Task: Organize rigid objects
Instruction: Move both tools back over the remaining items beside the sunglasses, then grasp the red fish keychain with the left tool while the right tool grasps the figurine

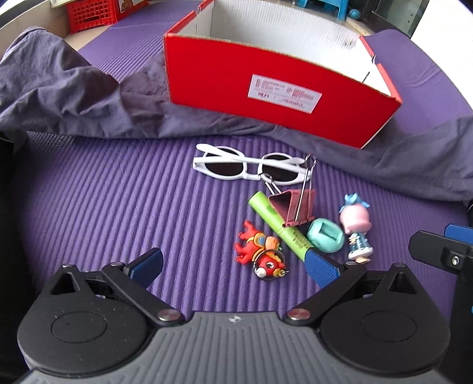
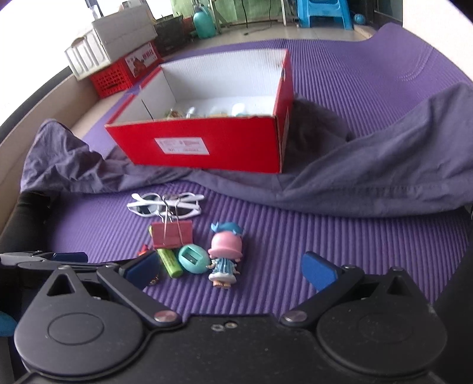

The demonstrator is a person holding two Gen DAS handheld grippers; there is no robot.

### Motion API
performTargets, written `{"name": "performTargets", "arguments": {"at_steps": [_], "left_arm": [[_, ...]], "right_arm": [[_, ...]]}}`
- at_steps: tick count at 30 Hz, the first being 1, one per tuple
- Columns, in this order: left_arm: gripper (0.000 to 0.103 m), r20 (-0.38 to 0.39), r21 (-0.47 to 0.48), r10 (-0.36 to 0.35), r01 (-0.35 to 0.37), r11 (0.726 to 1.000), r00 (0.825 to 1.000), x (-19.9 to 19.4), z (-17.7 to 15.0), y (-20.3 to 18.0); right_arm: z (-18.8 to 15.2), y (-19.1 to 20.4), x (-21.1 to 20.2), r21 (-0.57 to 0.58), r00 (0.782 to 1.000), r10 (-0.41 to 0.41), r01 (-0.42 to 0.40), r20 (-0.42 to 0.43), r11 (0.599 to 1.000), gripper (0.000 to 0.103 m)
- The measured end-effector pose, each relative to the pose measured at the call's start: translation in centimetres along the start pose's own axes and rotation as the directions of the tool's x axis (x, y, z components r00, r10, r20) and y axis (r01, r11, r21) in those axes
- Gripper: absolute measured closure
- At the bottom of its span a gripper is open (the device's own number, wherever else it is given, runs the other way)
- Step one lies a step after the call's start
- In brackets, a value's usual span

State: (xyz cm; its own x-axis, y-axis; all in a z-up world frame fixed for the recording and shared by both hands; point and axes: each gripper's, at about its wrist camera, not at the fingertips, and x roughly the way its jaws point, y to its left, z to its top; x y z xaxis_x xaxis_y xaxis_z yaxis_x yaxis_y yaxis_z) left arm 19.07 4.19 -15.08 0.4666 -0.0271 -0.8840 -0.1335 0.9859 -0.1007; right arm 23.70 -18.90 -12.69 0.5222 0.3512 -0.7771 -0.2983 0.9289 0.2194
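Small objects lie clustered on the purple mat: white sunglasses (image 1: 251, 165), a pink binder clip (image 1: 292, 206), a green tube (image 1: 280, 226), a teal oval piece (image 1: 325, 239), a pink-hatted doll figure (image 1: 356, 233) and a red fish keychain (image 1: 260, 251). My left gripper (image 1: 235, 267) is open, its fingers spread either side of the fish keychain, just above it. My right gripper (image 2: 230, 270) is open too, with the doll figure (image 2: 224, 257) standing between its fingers, untouched. Behind the cluster stands a red box (image 2: 207, 144), open on top, with small items inside.
A grey cloth (image 2: 384, 177) lies bunched around the red box on the purple mat (image 2: 325, 236). A red crate (image 2: 115, 76) and white bins stand at the far left by the floor. A blue stool (image 2: 322, 11) is at the back.
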Motion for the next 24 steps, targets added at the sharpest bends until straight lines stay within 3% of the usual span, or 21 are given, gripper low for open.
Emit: {"name": "performTargets", "arguments": {"at_steps": [9,24], "left_arm": [[0.001,0.012,0.051,0.010,-0.010,0.999,1.000,1.8,-1.1,-0.3],[0.001,0.043,0.124,0.051,-0.056,0.991,0.998,3.0,-2.0,-1.1]], "right_arm": [[-0.4,0.2,3.0,-0.016,0.997,-0.012,0.010,-0.080,1.000,0.009],[-0.3,0.7,6.5,-0.020,0.990,-0.051,0.049,-0.131,0.999,0.024]]}}
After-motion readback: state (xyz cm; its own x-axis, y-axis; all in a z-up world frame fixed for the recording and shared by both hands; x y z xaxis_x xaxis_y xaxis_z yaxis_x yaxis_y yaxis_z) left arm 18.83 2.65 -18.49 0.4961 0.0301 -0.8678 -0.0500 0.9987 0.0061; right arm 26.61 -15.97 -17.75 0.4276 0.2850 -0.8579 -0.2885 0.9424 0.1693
